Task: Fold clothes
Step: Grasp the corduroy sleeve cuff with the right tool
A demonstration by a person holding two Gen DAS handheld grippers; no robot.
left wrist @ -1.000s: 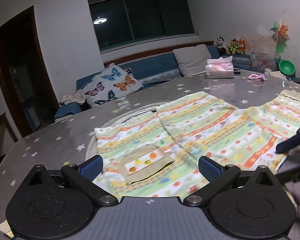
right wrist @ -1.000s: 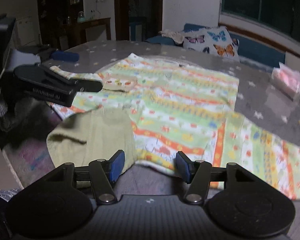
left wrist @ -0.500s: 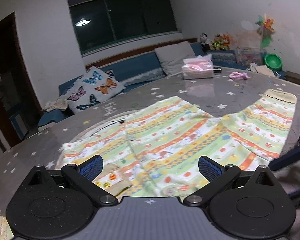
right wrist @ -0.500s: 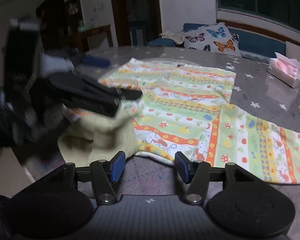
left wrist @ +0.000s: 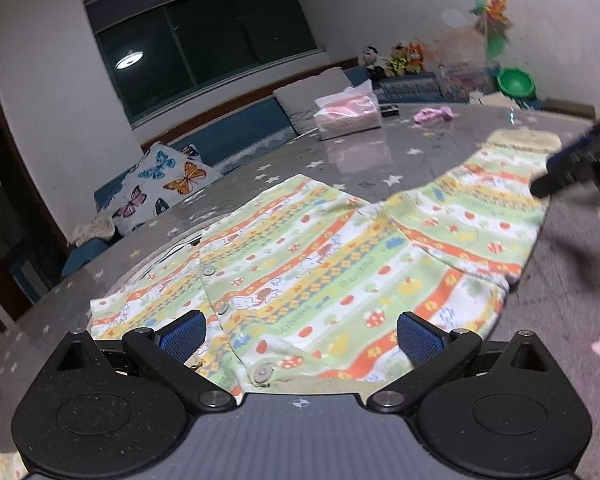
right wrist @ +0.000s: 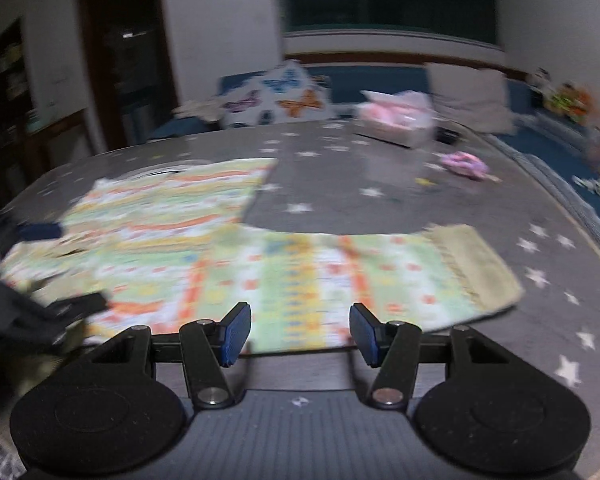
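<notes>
A child's striped green, orange and yellow top (left wrist: 320, 264) with buttons lies spread flat on the grey star-print table (left wrist: 380, 160). My left gripper (left wrist: 300, 336) is open just above its near hem, blue pads wide apart and touching nothing. One sleeve (right wrist: 340, 276) reaches to the right and ends in a plain olive cuff (right wrist: 480, 268). My right gripper (right wrist: 300, 332) is open at the near edge of that sleeve, with nothing between its pads. In the left wrist view the right gripper (left wrist: 572, 160) shows as a dark blur over the cuff (left wrist: 524, 140). The right wrist view is motion-blurred.
A pink tissue box (left wrist: 346, 116) and a small pink item (left wrist: 436, 114) sit at the table's far side. Behind the table are a blue sofa with a butterfly pillow (left wrist: 168, 184), soft toys and a green bowl (left wrist: 516, 82). The table edge curves at the right (right wrist: 580, 240).
The left gripper has slid right along the near hem and lower, so the pocket left its view. The right gripper has swung right, from the folded side to the outstretched sleeve.
</notes>
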